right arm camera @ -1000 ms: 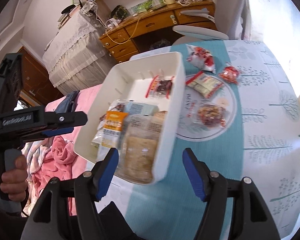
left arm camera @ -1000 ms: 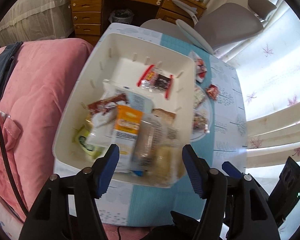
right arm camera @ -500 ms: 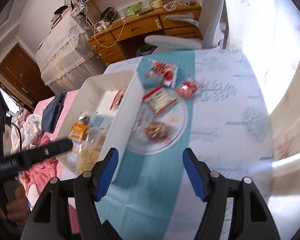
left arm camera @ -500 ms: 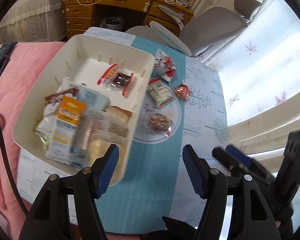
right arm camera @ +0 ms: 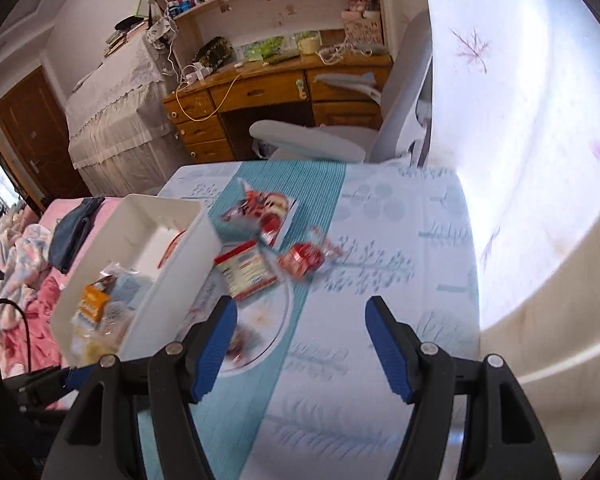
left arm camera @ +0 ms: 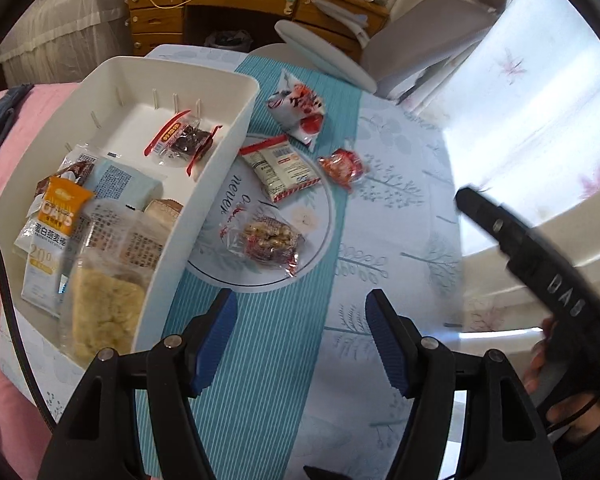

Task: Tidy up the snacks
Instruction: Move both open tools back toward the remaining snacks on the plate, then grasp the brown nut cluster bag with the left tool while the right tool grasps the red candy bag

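Note:
A white bin (left arm camera: 216,184) (right arm camera: 184,264) stands at the table's left and holds several snack packs, among them an orange oats pack (left arm camera: 56,220). On the table to its right lie a nut snack (left arm camera: 268,240), a white and red pack (left arm camera: 280,168) (right arm camera: 244,272), a small red pack (left arm camera: 342,166) (right arm camera: 302,260) and a white bag with red print (left arm camera: 296,108) (right arm camera: 262,210). My left gripper (left arm camera: 300,336) is open and empty above the teal runner. My right gripper (right arm camera: 300,340) is open and empty, above the table near the small red pack; its body shows in the left wrist view (left arm camera: 540,264).
A round plate print (left arm camera: 316,248) lies under the nut snack. A grey office chair (left arm camera: 420,36) (right arm camera: 380,120) and a wooden desk (right arm camera: 280,92) stand behind the table. A pink bed (left arm camera: 16,152) borders the left edge. A bright curtain (right arm camera: 520,120) hangs at the right.
Both grippers have swung right, off the bin and over the loose snacks on the runner. The right gripper has also moved forward. Both stay open.

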Demonstrator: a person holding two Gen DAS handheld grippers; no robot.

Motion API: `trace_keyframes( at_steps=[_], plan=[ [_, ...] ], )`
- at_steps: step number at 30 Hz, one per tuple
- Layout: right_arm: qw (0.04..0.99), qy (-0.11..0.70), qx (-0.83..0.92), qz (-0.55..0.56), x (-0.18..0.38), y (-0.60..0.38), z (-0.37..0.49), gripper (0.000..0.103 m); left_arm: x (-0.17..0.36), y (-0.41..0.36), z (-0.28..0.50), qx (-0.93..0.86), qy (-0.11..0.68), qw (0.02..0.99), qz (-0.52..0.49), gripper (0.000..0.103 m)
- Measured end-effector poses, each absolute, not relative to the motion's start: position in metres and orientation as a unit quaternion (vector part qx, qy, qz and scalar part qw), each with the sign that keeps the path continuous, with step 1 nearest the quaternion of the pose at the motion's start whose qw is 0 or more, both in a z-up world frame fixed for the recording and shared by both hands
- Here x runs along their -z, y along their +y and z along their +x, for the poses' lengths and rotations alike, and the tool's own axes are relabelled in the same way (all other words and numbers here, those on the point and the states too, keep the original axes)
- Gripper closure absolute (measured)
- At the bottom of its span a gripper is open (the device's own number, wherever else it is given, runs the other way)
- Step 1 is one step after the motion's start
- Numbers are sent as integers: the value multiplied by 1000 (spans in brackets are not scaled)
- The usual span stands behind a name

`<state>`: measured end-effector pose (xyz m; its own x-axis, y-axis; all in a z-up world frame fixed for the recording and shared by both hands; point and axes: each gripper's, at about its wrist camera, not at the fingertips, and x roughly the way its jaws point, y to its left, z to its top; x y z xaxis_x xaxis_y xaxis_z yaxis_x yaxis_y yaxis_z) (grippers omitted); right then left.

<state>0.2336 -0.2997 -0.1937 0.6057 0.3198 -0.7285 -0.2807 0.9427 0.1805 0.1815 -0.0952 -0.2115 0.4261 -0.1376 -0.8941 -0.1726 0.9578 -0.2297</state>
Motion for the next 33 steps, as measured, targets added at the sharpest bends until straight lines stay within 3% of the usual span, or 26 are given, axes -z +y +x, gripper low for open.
trace_keyframes(
  at_steps=[18, 33],
  plan=[
    [904, 341, -244, -78, 277, -283, 299, 36, 293, -117, 247, -106, 539, 828, -117, 32],
    [892, 346, -272, -108, 310, -246, 339, 36, 325, -107, 267, -138, 571, 799, -131, 32]
  ],
)
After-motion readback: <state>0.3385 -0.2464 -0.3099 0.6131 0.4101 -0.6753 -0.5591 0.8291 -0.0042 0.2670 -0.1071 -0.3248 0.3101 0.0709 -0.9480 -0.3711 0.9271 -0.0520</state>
